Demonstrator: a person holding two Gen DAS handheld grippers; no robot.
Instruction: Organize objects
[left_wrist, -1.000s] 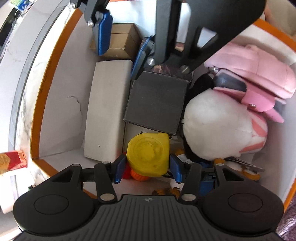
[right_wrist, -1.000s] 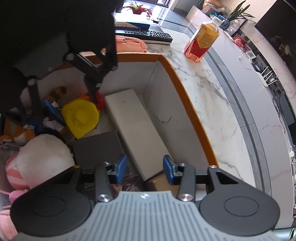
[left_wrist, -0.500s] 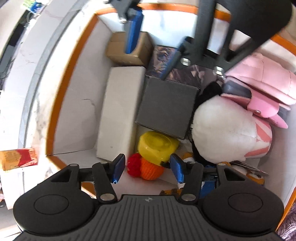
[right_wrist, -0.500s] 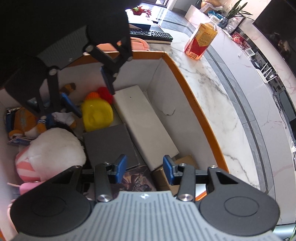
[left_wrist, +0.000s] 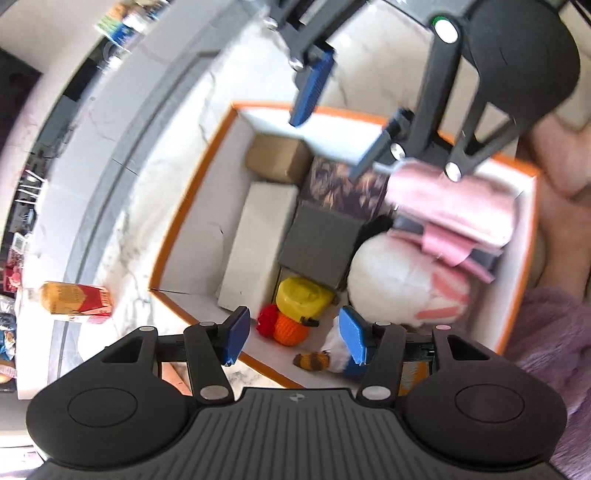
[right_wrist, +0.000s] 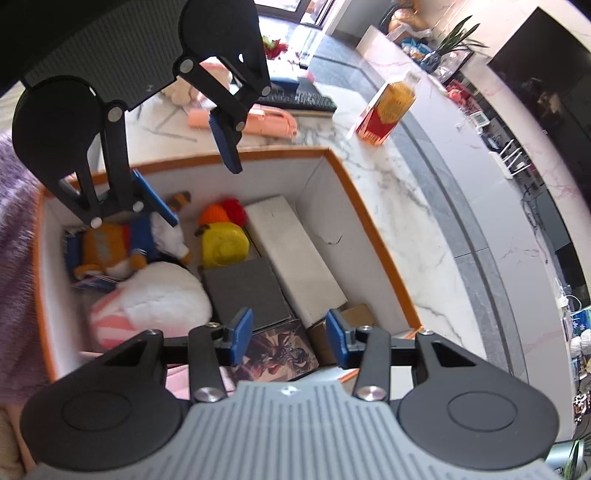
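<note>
Both tongs hang above an orange-rimmed box (right_wrist: 373, 236) that stands on a marble surface (right_wrist: 424, 206). The left tongs (left_wrist: 293, 338) are released, with nothing between the blue pads; their opening changed only slightly over the last moment. The right tongs (right_wrist: 290, 338) are also released and grasp nothing.

Inside the box, a long white box (right_wrist: 295, 254) lies along the wall nearest the bare surface. Beside it sits a dark grey box (right_wrist: 245, 291), and next to that a box with dark printed artwork (right_wrist: 277, 354); no words on it can be read. A brown carton (left_wrist: 277, 158) fills the corner by the white box. A yellow lid-like toy (right_wrist: 223, 247) rests just beside an orange ball (right_wrist: 214, 214) and a red ball (right_wrist: 232, 208). A white plush (right_wrist: 162, 295) with pink stripes lies against the grey box, pink plush items (left_wrist: 454, 206) next to it, and an orange-and-blue plush (right_wrist: 110, 247) at the far end.

Outside the box, a bottle with a red-and-yellow label (right_wrist: 388, 110) stands on the surface; its writing is too blurred to read. A keyboard (right_wrist: 295, 98) and a pink object (right_wrist: 258, 122) lie nearby. A purple sleeve (left_wrist: 554, 332) shows at the edge.
</note>
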